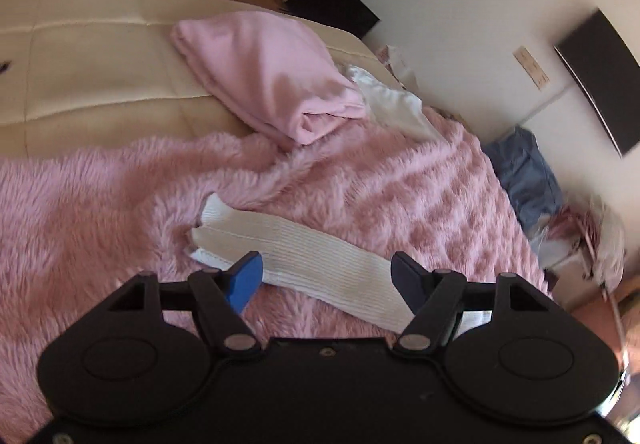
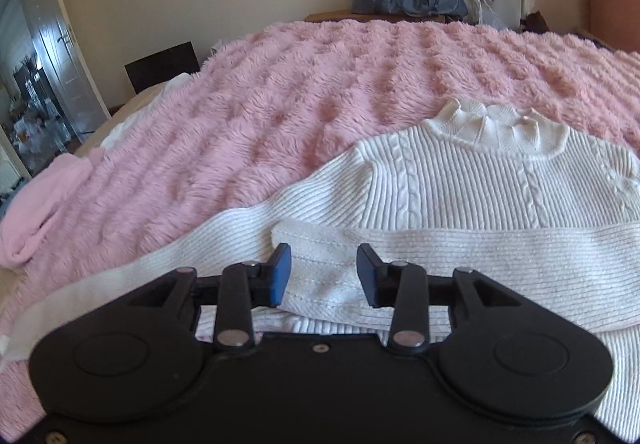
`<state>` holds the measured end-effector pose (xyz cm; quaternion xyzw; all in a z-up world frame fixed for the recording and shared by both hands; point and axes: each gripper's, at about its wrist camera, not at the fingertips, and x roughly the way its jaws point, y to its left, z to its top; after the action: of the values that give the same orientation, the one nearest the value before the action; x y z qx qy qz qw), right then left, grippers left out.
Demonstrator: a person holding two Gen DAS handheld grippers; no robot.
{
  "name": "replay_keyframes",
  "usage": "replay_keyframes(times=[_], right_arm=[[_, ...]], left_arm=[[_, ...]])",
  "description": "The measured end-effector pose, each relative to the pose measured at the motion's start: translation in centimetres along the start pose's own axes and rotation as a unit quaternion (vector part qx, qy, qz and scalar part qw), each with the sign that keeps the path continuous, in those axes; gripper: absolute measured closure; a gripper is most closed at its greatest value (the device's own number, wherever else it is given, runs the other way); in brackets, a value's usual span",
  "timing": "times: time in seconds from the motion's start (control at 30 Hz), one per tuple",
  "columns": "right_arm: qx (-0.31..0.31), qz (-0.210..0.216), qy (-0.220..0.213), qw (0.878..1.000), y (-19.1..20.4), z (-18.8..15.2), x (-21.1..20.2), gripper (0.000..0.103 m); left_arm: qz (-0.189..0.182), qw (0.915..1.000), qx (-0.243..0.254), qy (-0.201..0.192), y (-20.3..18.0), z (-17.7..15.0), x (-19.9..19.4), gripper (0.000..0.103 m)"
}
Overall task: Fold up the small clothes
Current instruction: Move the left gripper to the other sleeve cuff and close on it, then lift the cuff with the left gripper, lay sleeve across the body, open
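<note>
On the pink fluffy blanket (image 2: pixel 304 91) lies the white knit sweater (image 2: pixel 480 179), collar away from the right tool (image 2: pixel 323 272), one sleeve (image 2: pixel 460 244) folded across its body. Both tools are released: the right above that sleeve's cuff, the left tool (image 1: pixel 326 276) above the other sleeve (image 1: pixel 304 256).

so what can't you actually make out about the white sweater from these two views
- Right wrist view: the white sweater is cut by the frame's right edge, and the right gripper body hides its hem.
- Left wrist view: only one sleeve shows; the left gripper body covers where it joins the body.
- Left wrist view: the sleeve's cuff sinks into the pink blanket, blurred there.
</note>
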<state>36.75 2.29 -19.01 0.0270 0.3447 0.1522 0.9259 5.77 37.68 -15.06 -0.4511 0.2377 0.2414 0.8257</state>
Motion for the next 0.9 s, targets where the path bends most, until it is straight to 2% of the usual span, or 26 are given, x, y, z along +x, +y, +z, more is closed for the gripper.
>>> replay_keyframes(times=[0.13,0.23,0.3,0.37,0.5,0.63,0.7,0.77,0.8,0.9], right_arm=[[-0.032,0.005,-0.002,0.999,1.7,-0.4,-0.5,0.064],[-0.042,0.004,-0.004,0.999,2.5,-0.3,-0.6,0.064],[-0.031,0.012,0.002,0.999,2.3,-0.1,-0.5,0.064],[-0.026,0.011,0.005,1.000,2.3,-0.2,-0.4,0.064],[-0.025,0.006,0.009,1.000,2.0,-0.3,-0.2,0.064],[-0.020,0.005,0.017,1.000,1.8,-0.6,0.2,0.064],[-0.019,0.004,0.021,1.000,1.7,-0.7,0.4,0.064],[-0.019,0.004,0.026,0.999,1.7,-0.9,0.6,0.064],[-0.019,0.004,0.026,0.999,1.7,-1.0,0.6,0.064],[-0.019,0.004,0.029,0.999,1.7,-1.1,0.8,0.064]], left_arm=[[-0.006,0.9964,-0.084,0.014,2.9,-0.5,1.3,0.031],[-0.006,0.9929,-0.118,0.017,4.0,-1.2,2.3,0.032],[0.003,0.9925,-0.122,0.000,4.2,-1.4,2.6,0.033],[0.009,0.9911,-0.133,-0.002,4.5,-1.5,3.1,0.035],[-0.010,0.9849,-0.173,0.009,5.6,-1.6,4.4,0.036],[-0.004,0.9854,-0.170,-0.007,5.5,-1.7,4.9,0.037],[-0.001,0.9846,-0.174,-0.015,5.6,-1.6,5.1,0.049],[-0.004,0.9837,-0.180,-0.012,5.9,-1.5,5.7,0.101],[-0.004,0.9820,-0.189,-0.004,6.2,-1.5,6.0,0.098],[-0.006,0.9807,-0.195,0.000,6.6,-1.6,6.2,0.098]])
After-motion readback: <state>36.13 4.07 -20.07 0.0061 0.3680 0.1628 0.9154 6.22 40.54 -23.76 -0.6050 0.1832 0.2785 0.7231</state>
